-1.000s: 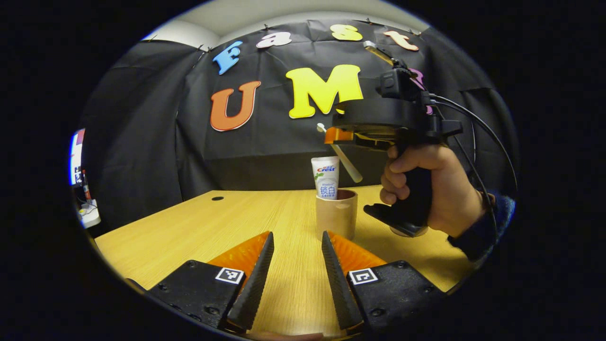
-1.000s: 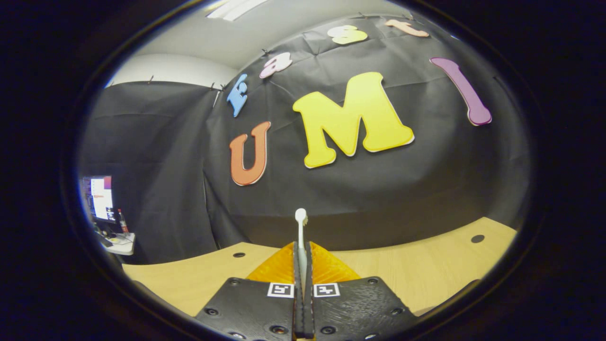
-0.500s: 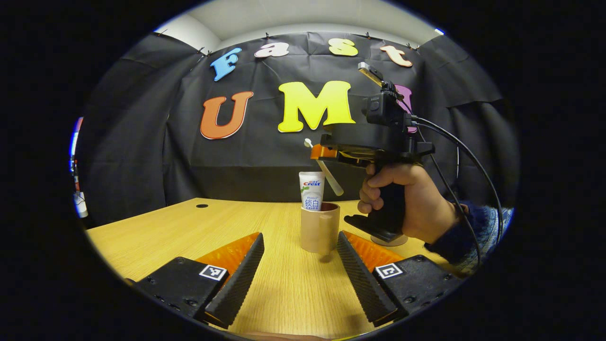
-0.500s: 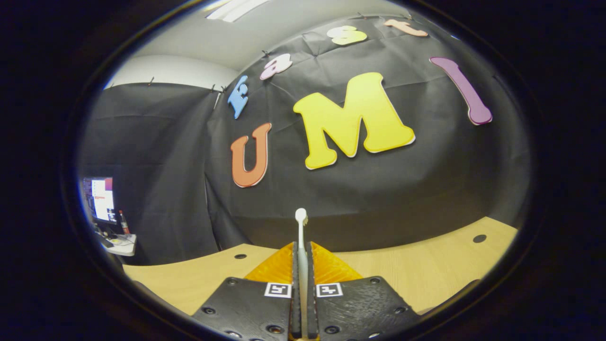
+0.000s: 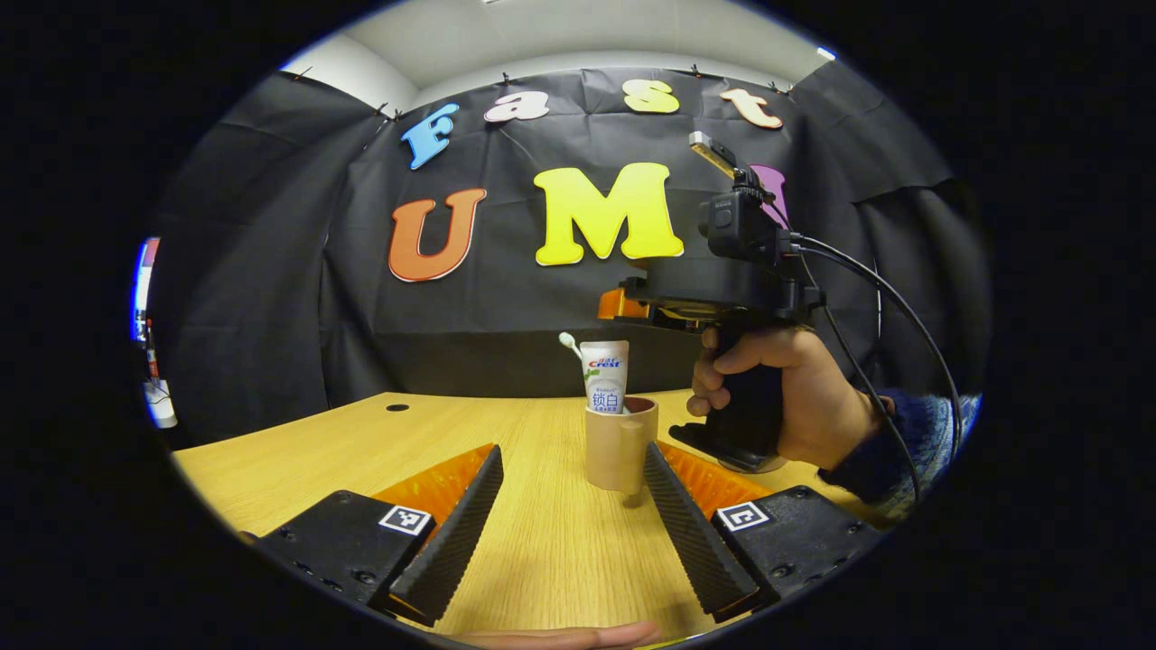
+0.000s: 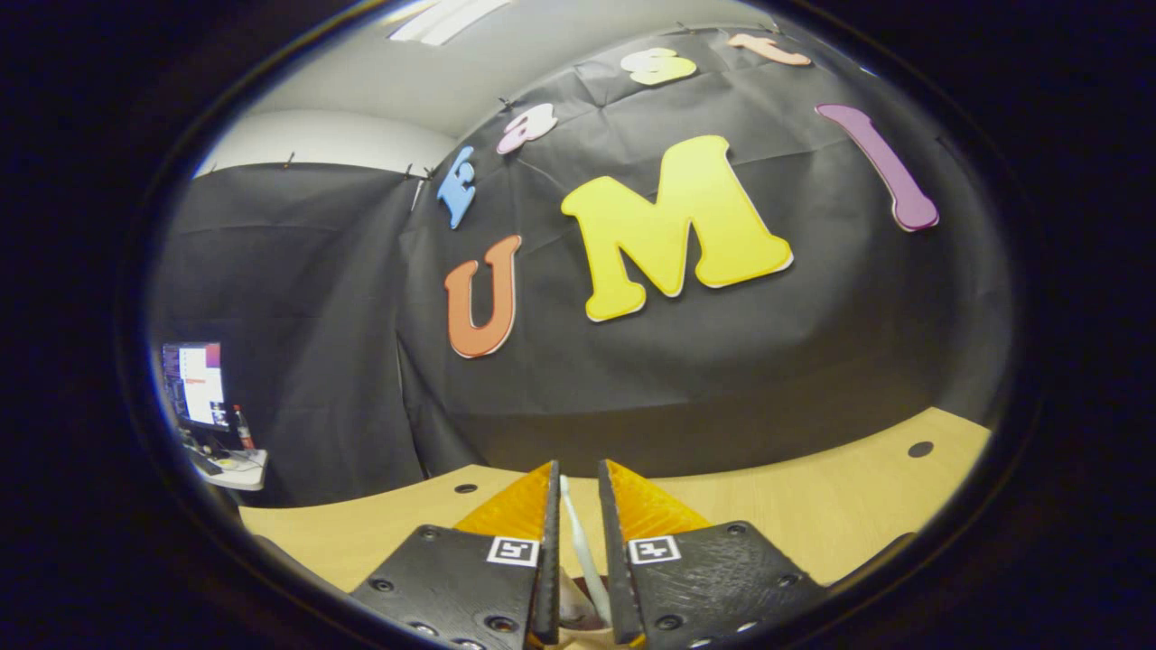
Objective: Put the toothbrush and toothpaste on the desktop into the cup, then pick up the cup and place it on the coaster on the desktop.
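A tan cup (image 5: 619,449) stands on the wooden desk (image 5: 343,451), holding a white toothpaste tube (image 5: 605,376) and a white toothbrush (image 5: 569,341) whose head pokes out to the tube's left. My left gripper (image 5: 573,451) is open low over the desk, with the cup just beyond its right finger. In the left gripper view, a hand (image 5: 795,397) holds my right gripper (image 5: 623,307) above and behind the cup. In the right gripper view my right gripper (image 6: 578,468) is slightly open. The toothbrush (image 6: 578,542) stands loose in the gap, its lower end in the cup (image 6: 591,616).
A pale round disc (image 5: 766,466) lies on the desk right of the cup, mostly hidden by the hand's grip. The desk (image 6: 813,506) has small cable holes (image 6: 920,449). A monitor (image 6: 194,384) glows far left beyond the booth's black cloth wall.
My right gripper has opened and let go of the toothbrush, which dropped into the cup beside the toothpaste. My left gripper opened wider and drew back a little from the cup.
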Motion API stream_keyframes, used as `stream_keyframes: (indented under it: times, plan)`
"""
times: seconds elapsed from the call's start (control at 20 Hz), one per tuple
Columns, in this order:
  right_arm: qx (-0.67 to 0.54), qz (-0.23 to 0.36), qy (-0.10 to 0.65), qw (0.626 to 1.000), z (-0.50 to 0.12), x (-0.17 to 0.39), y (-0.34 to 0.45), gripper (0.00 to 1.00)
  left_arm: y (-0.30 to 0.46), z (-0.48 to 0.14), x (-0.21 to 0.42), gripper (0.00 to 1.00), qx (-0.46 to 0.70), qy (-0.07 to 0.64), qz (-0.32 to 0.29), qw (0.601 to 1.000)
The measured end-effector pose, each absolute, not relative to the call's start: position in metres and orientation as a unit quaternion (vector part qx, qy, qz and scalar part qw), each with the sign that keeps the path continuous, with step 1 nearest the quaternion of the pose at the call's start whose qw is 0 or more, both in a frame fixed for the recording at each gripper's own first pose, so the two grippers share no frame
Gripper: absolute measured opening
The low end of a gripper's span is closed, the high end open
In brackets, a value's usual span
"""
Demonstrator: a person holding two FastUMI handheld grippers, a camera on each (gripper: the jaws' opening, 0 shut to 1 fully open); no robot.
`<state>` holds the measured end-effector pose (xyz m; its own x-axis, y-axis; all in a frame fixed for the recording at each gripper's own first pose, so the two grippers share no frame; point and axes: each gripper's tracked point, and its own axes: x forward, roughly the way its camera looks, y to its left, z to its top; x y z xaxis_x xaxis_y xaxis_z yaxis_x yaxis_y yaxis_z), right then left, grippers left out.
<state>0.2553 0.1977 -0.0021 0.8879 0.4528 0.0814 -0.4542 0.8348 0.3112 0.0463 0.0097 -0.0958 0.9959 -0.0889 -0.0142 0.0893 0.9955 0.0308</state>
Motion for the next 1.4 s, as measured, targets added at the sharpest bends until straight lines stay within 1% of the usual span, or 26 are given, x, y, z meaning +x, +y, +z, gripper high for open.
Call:
stream_keyframes:
  times: [0.15, 0.2, 0.25, 0.3, 0.35, 0.4, 0.5, 0.75, 0.85, 0.95, 1.1, 1.25, 1.4]
  plan:
    - [0.150, 0.233, -0.012, 0.961, 0.003, 0.245, 0.193, 0.34, 0.012, -0.096, 0.047, 0.98, 0.018, 0.010, -0.039, 0.999]
    - [0.146, 0.233, -0.016, 0.961, 0.005, 0.238, 0.191, 0.48, 0.013, -0.094, 0.047, 0.98, 0.021, 0.009, -0.035, 0.999]
    - [0.142, 0.231, -0.021, 0.962, 0.008, 0.231, 0.187, 0.56, 0.013, -0.091, 0.047, 0.98, 0.023, 0.007, -0.034, 0.999]
    - [0.137, 0.227, -0.028, 0.964, 0.012, 0.224, 0.181, 0.72, 0.011, -0.089, 0.048, 0.98, 0.025, 0.007, -0.032, 0.999]
    - [0.133, 0.222, -0.034, 0.965, 0.017, 0.215, 0.175, 0.79, 0.011, -0.087, 0.048, 0.98, 0.027, 0.008, -0.031, 0.999]
    - [0.131, 0.218, -0.040, 0.966, 0.021, 0.207, 0.168, 0.90, 0.009, -0.084, 0.049, 0.98, 0.024, 0.010, -0.033, 0.999]
    - [0.124, 0.211, -0.048, 0.968, 0.029, 0.188, 0.152, 0.97, 0.006, -0.075, 0.048, 0.99, 0.012, 0.014, -0.031, 0.999]
    - [0.099, 0.145, -0.058, 0.983, 0.039, 0.137, 0.076, 0.97, 0.001, -0.047, 0.057, 0.99, 0.031, 0.029, -0.007, 0.999]
    - [0.100, 0.123, -0.052, 0.986, 0.036, 0.113, 0.044, 0.97, -0.002, -0.037, 0.064, 0.99, 0.044, 0.038, 0.000, 0.998]
    - [0.098, 0.085, -0.042, 0.991, 0.029, 0.090, 0.005, 0.97, -0.007, -0.031, 0.070, 0.98, 0.043, 0.049, 0.002, 0.998]
    - [0.089, 0.052, -0.032, 0.994, 0.016, 0.059, -0.035, 0.95, -0.014, -0.026, 0.077, 0.98, 0.041, 0.065, 0.003, 0.997]
    - [0.092, 0.038, 0.003, 0.995, -0.008, 0.038, -0.062, 0.96, -0.017, -0.034, 0.087, 0.98, 0.048, 0.105, 0.010, 0.993]
    - [0.076, 0.038, 0.008, 0.996, -0.020, 0.027, -0.079, 0.96, -0.016, -0.043, 0.098, 0.98, 0.060, 0.154, 0.031, 0.986]
